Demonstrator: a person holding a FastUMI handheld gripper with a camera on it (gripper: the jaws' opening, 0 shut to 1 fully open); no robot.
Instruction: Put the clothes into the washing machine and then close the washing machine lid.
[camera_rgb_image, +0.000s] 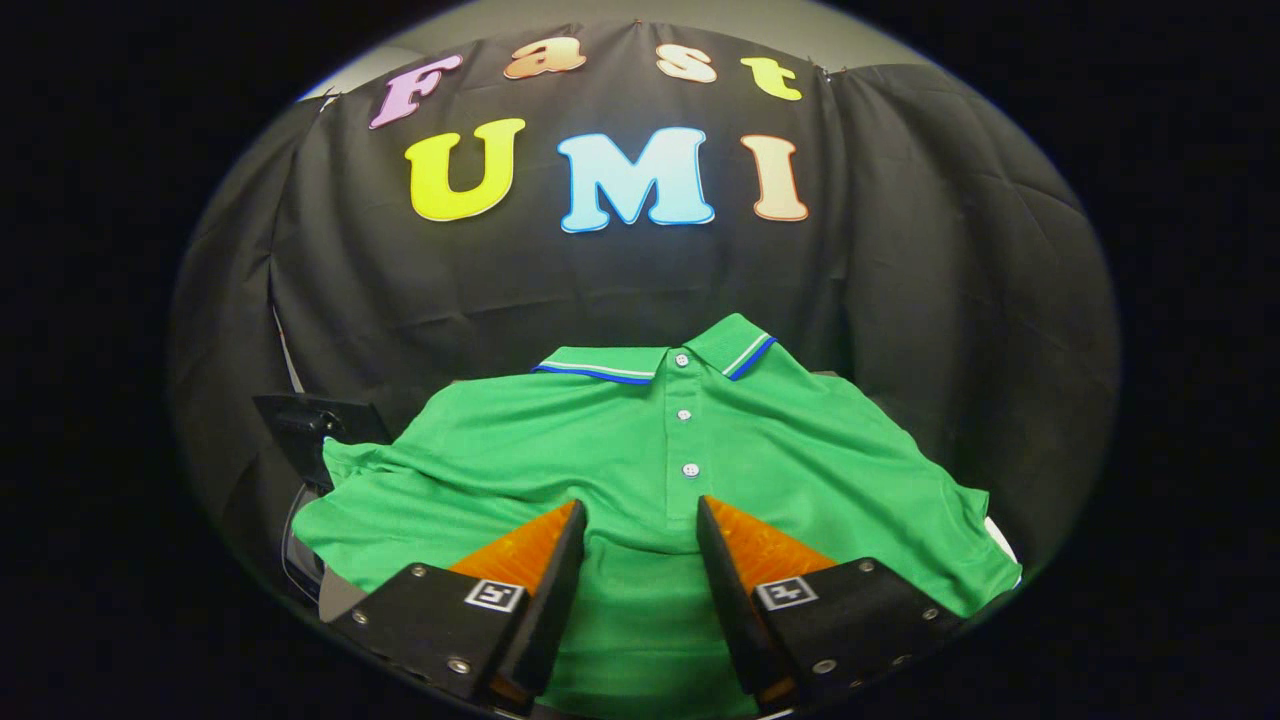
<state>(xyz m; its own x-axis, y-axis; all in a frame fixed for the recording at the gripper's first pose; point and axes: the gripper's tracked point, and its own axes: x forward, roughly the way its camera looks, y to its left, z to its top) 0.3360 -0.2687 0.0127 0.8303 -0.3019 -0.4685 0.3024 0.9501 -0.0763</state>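
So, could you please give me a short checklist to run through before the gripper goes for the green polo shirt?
1. Gripper open: ok, its fingers stand apart over the shirt, pressing on nothing.
2. Green polo shirt in reach: ok, it lies spread out, front up, under and beyond the fingers.
3. Cloth between the fingers: ok, the placket below the lowest button lies in the gap.
4. Shirt free of other things: cannot tell, a dark object sits at its sleeve edge.
5. Fingers touching the cloth: cannot tell, height above the shirt is unclear.
6. Washing machine lid open: cannot tell.
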